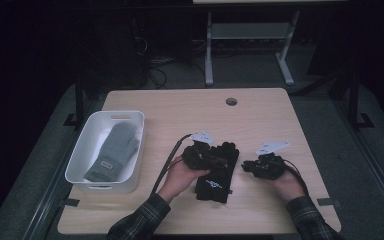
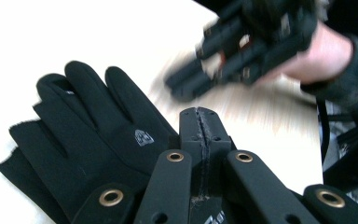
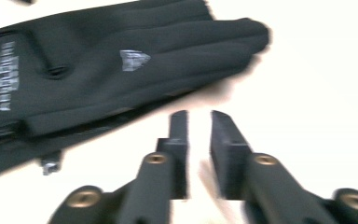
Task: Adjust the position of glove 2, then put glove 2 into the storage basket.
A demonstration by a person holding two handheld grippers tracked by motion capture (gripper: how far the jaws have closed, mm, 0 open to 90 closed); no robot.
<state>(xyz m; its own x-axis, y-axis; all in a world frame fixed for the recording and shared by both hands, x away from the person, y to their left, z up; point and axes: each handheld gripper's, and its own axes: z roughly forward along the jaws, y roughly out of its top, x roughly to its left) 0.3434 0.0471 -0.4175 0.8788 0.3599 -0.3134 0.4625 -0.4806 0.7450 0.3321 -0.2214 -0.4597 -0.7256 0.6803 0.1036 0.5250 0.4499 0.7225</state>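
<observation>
A pair of black fabric gloves (image 1: 219, 170) with small white logos lies stacked on the pale wooden table (image 1: 260, 115), between my two grippers. My left gripper (image 2: 199, 122) rests at the gloves' edge, its jaws pressed together with nothing visibly caught between them. My right gripper (image 3: 198, 122) sits just beside the gloves, jaws slightly parted and empty. Farther left, a white plastic bin (image 1: 130, 150) holds a grey knit mitten (image 1: 114, 150).

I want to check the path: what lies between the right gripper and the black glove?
Nothing: in the right gripper view, only bare table separates the right gripper from the black glove.
</observation>
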